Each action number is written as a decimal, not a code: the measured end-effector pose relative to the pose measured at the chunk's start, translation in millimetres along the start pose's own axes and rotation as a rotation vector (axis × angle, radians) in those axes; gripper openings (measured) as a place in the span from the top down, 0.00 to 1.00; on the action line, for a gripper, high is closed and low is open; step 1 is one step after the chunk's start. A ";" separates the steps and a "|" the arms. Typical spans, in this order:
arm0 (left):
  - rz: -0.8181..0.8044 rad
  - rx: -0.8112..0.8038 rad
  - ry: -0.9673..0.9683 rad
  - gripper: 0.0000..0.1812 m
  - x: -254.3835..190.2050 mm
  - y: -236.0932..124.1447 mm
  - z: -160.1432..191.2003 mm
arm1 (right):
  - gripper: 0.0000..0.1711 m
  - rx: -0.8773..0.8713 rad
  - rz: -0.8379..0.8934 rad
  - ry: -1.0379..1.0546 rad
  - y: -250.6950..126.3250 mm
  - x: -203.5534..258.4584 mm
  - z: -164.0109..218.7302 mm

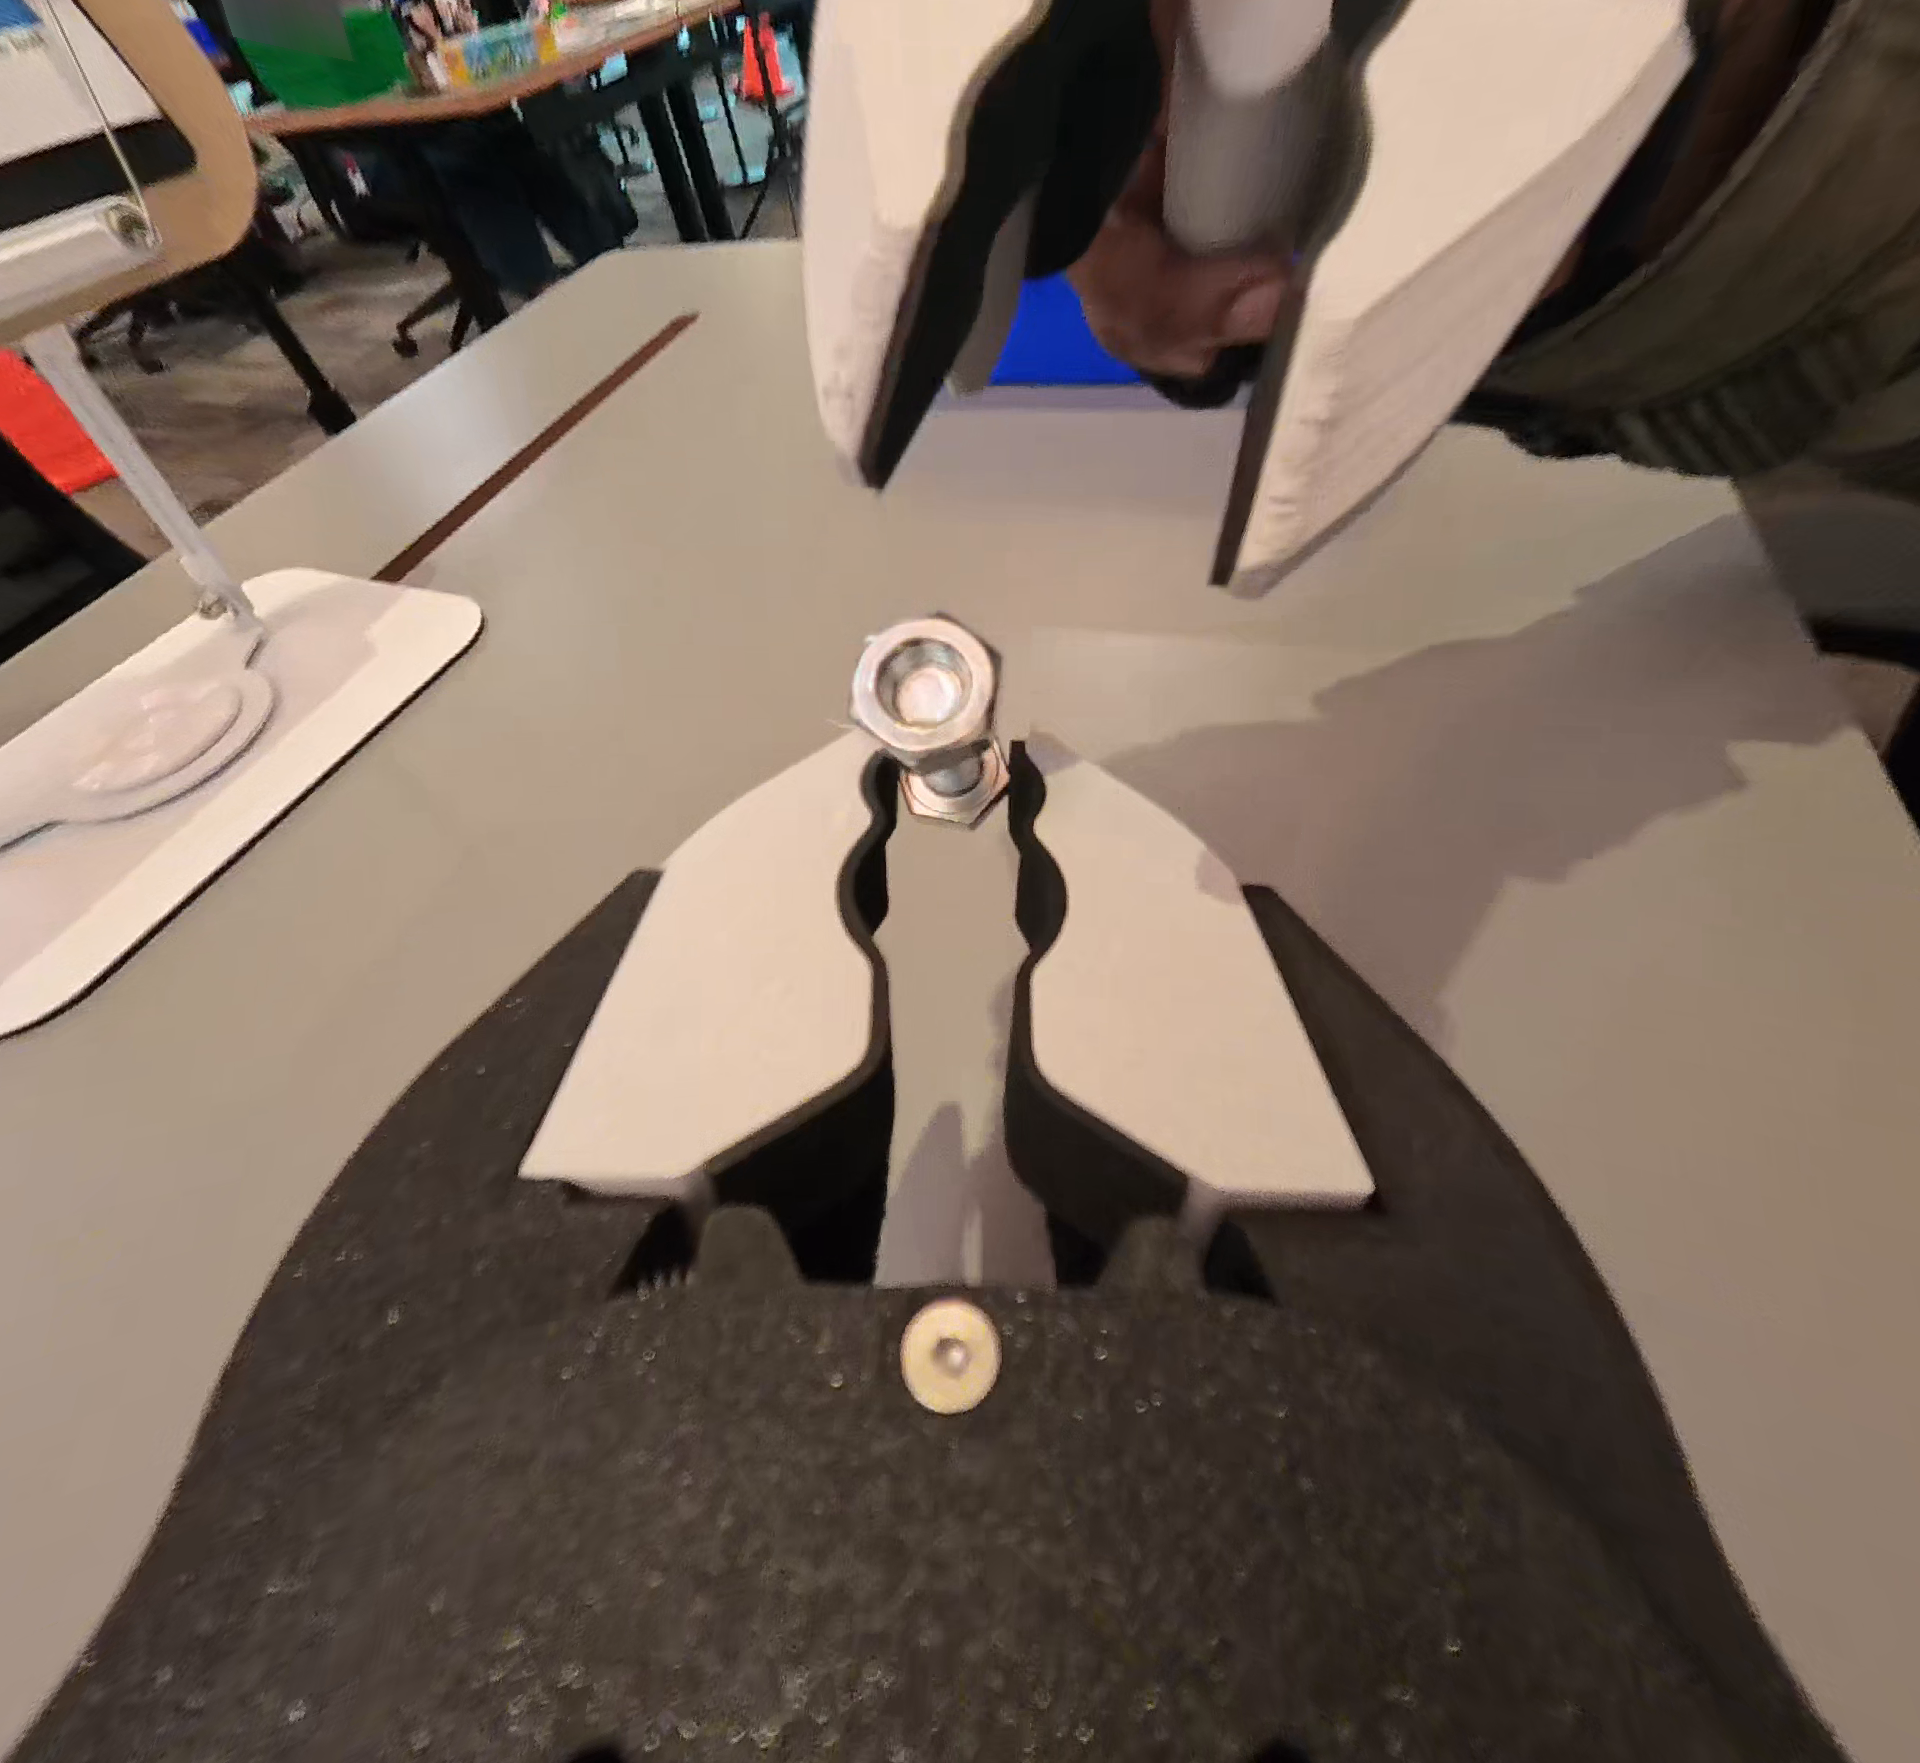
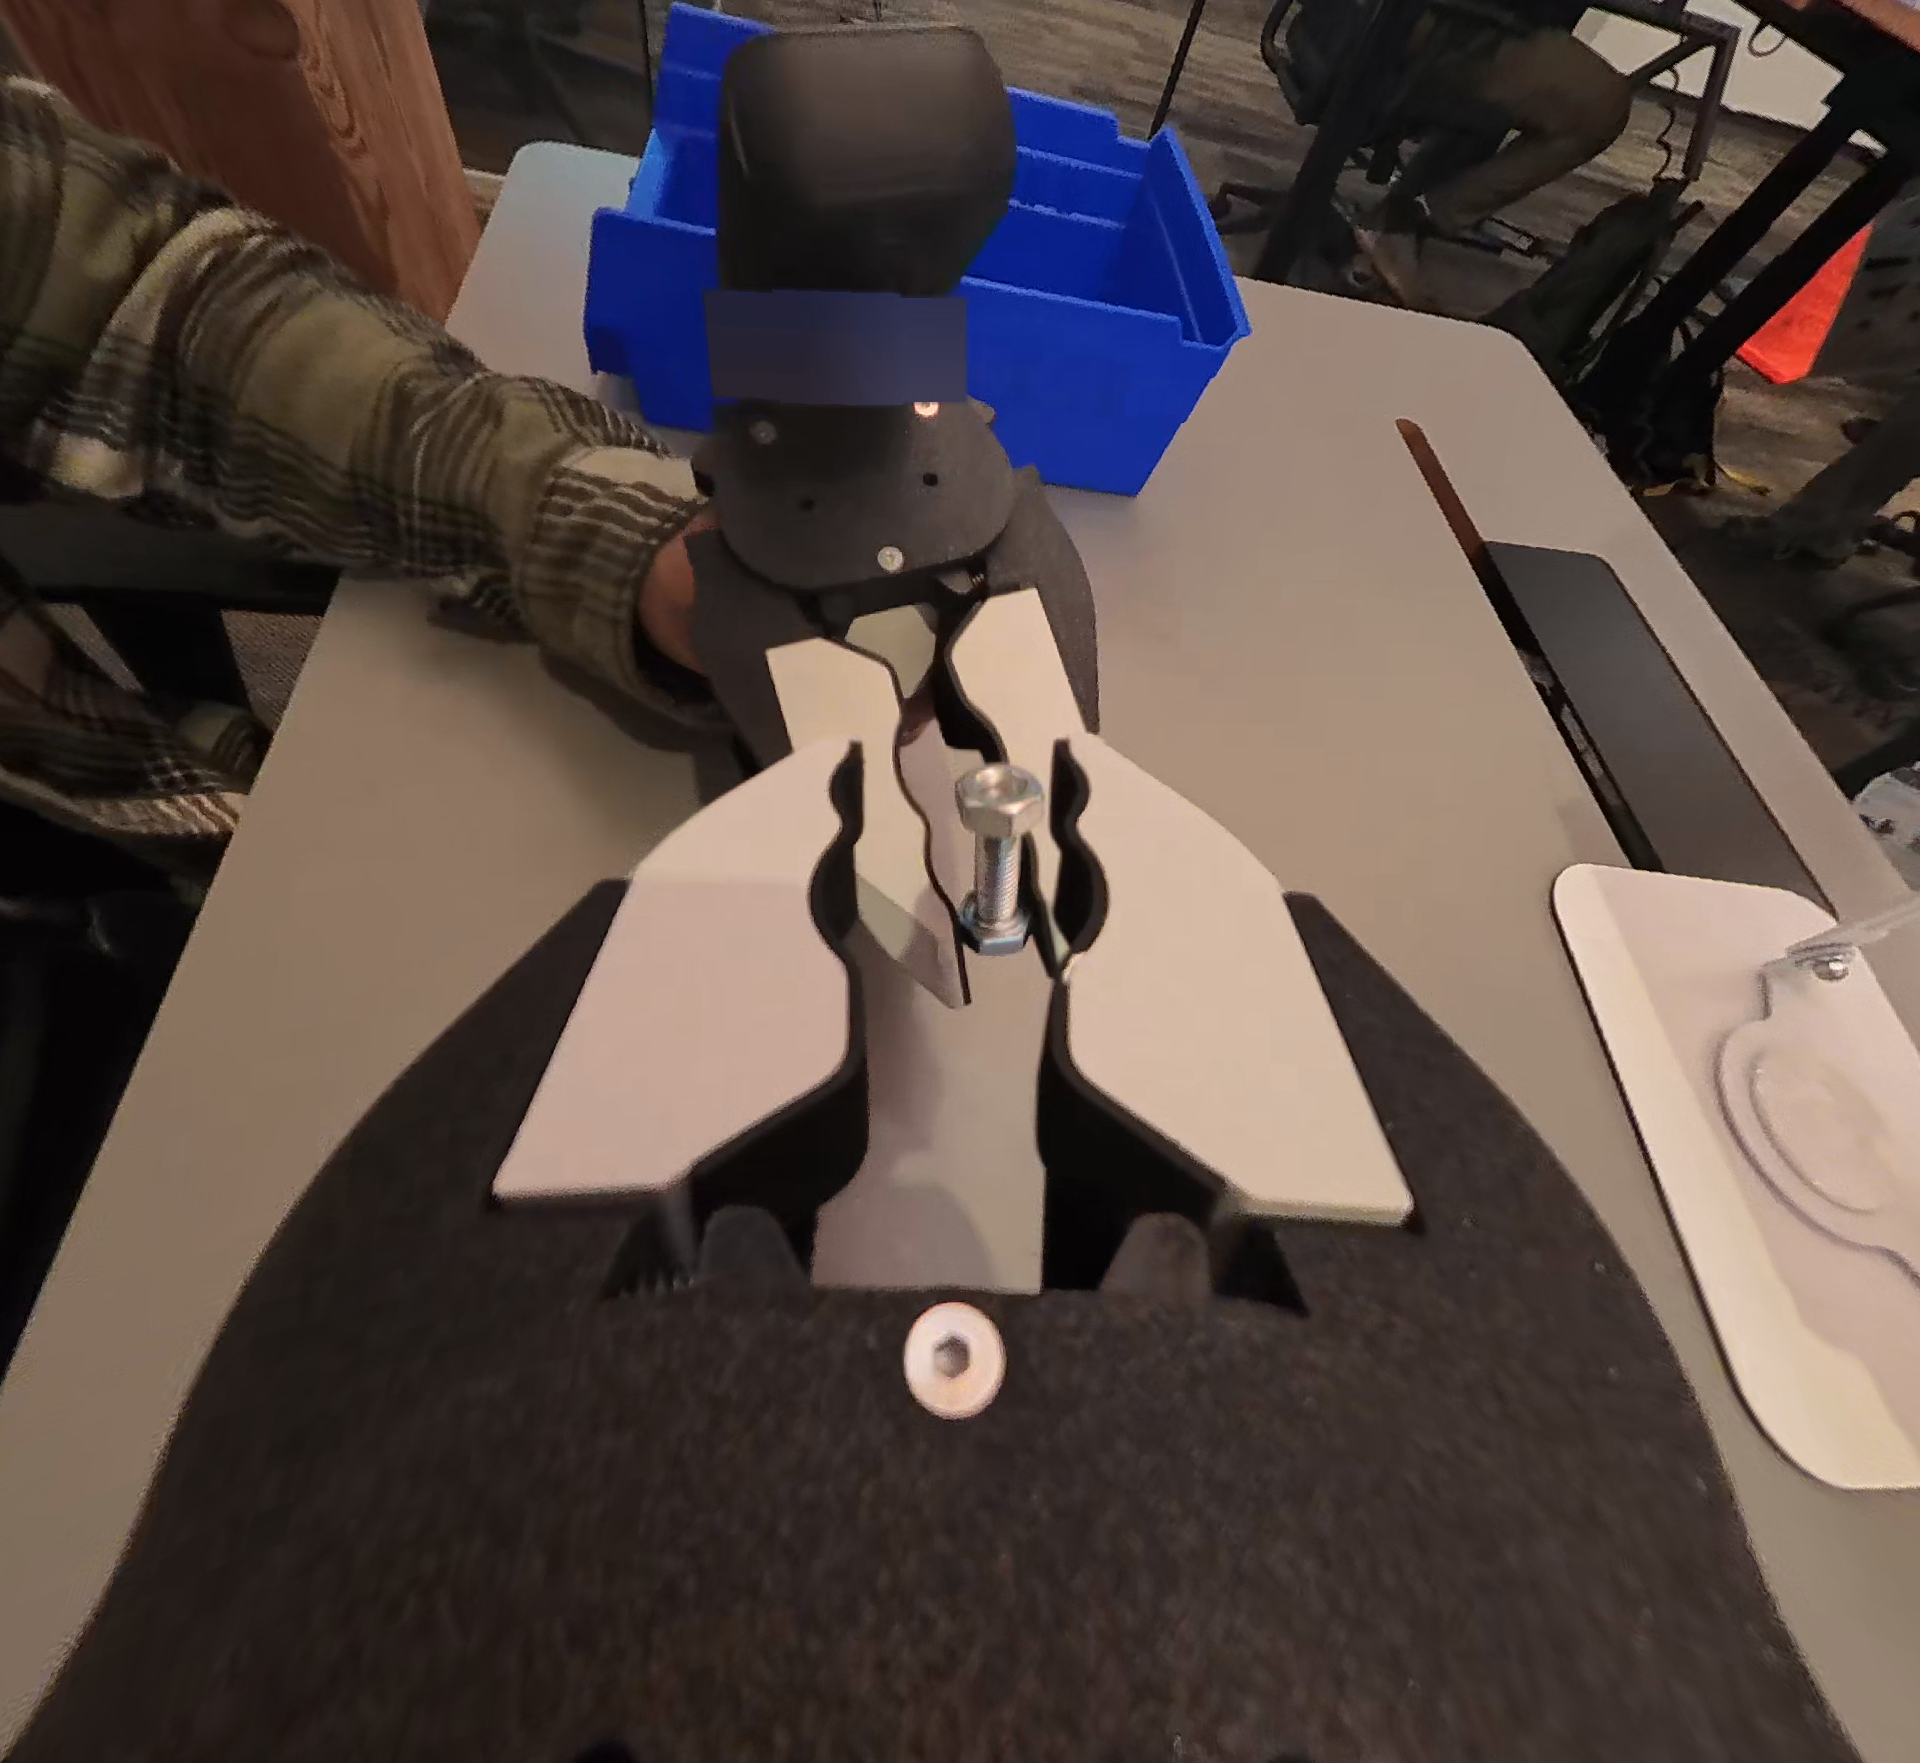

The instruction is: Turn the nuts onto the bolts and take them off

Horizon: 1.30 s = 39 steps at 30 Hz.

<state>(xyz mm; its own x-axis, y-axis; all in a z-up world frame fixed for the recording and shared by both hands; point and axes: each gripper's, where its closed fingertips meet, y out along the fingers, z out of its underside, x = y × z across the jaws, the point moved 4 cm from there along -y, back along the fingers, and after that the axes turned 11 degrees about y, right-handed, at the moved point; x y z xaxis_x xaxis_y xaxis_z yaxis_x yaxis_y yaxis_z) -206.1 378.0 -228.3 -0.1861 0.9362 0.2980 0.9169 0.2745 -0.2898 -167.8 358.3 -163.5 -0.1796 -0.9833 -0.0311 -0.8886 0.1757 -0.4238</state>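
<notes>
A silver bolt (image 2: 994, 866) stands upright on the grey table (image 1: 1507, 1038), hex head down. A silver nut (image 1: 923, 685) sits at the top of its thread and also shows in the right wrist view (image 2: 997, 794). My left gripper (image 1: 951, 768) lies low on the table, shut on the bolt's head (image 1: 948, 799). My right gripper (image 2: 956, 757) is open, with its fingers on either side of the nut and clear of it. In the left wrist view the right gripper (image 1: 1049, 529) hangs above and behind the bolt.
A blue bin (image 2: 1101, 342) stands at the table's far edge behind the left gripper. A white stand base (image 1: 208, 726) lies on the table to one side; it also shows in the right wrist view (image 2: 1766, 1142). A person's plaid sleeve (image 2: 312, 425) reaches in. About 7 centimeters separates my left fingertips from my right.
</notes>
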 end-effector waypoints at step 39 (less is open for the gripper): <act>0.066 -0.031 -0.043 0.89 -7.7 1.2 -5.5 | 0.74 -0.268 0.185 0.147 -12.5 -5.2 19.3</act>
<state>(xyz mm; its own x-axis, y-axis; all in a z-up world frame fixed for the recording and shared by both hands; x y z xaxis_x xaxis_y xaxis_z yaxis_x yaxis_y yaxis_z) -201.6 369.9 -225.9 -0.1395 0.9608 0.2397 0.9381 0.2057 -0.2786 -147.6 360.2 -175.5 -0.3892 -0.9196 0.0538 -0.9111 0.3757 -0.1697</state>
